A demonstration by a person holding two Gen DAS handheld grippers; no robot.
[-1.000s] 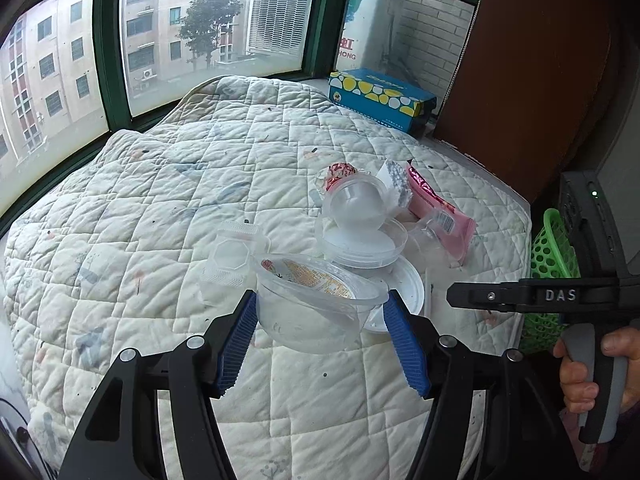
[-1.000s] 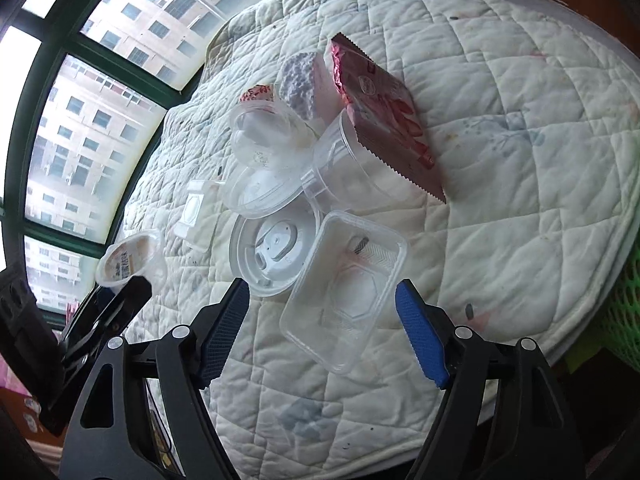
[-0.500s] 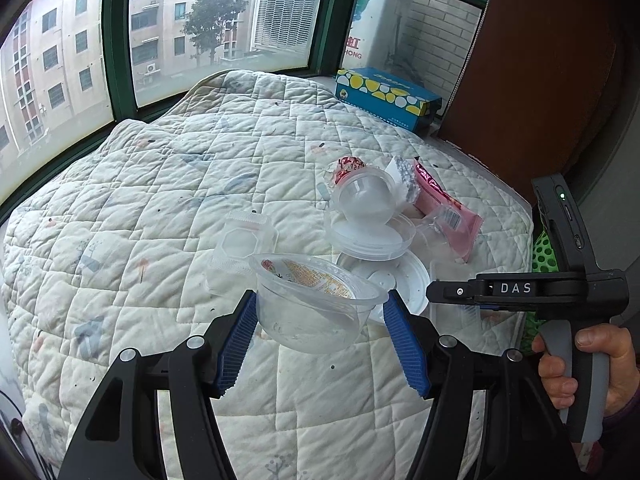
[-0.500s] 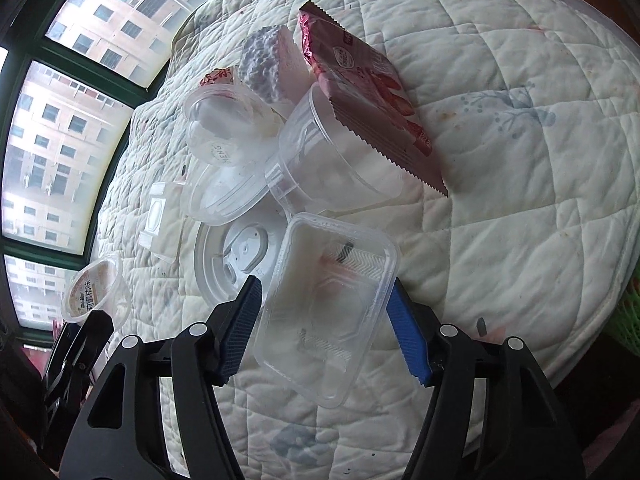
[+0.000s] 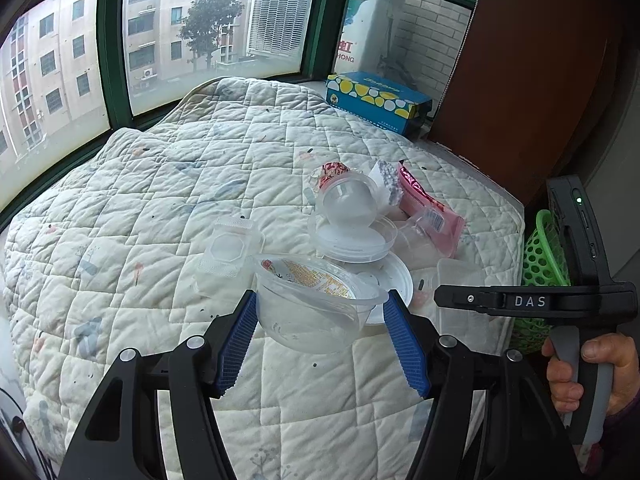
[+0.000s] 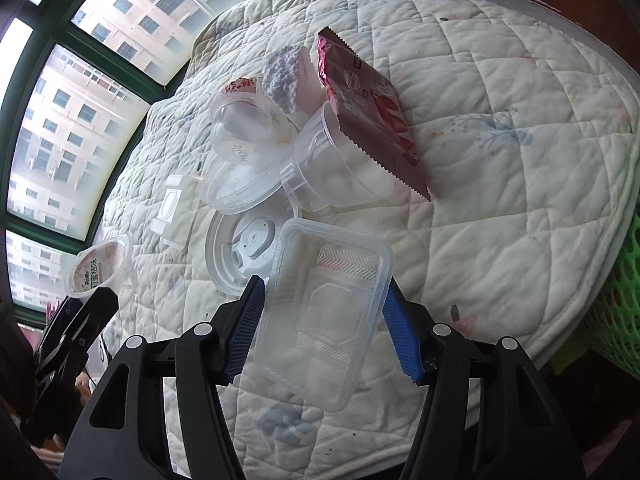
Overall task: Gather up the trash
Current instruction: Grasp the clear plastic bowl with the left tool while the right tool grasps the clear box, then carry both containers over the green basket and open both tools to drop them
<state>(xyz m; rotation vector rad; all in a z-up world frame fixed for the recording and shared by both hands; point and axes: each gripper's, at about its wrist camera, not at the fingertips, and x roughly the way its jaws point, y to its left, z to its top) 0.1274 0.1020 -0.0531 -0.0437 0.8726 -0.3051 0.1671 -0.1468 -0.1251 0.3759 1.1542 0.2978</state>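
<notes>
My left gripper (image 5: 320, 320) is shut on a clear plastic cup with a printed foil lid (image 5: 312, 304) and holds it above the quilt. It also shows in the right wrist view (image 6: 98, 268). My right gripper (image 6: 324, 308) is shut on a clear rectangular tray (image 6: 324, 304), lifted slightly off the quilt. More trash lies together on the quilt: a round white lid (image 6: 240, 256), clear cups (image 6: 336, 168), a shallow clear bowl (image 6: 236, 188), a small clear box (image 6: 174, 210) and a pink snack wrapper (image 6: 368, 104).
The white quilted table (image 5: 140, 208) stands by green-framed windows. A blue and yellow box (image 5: 376, 100) sits at the far edge. A green mesh basket (image 5: 544, 256) stands beyond the table's right edge, next to a brown panel.
My right gripper has closed on the clear tray and lifted it slightly. My left gripper keeps hold of the lidded cup and has drawn back a little.
</notes>
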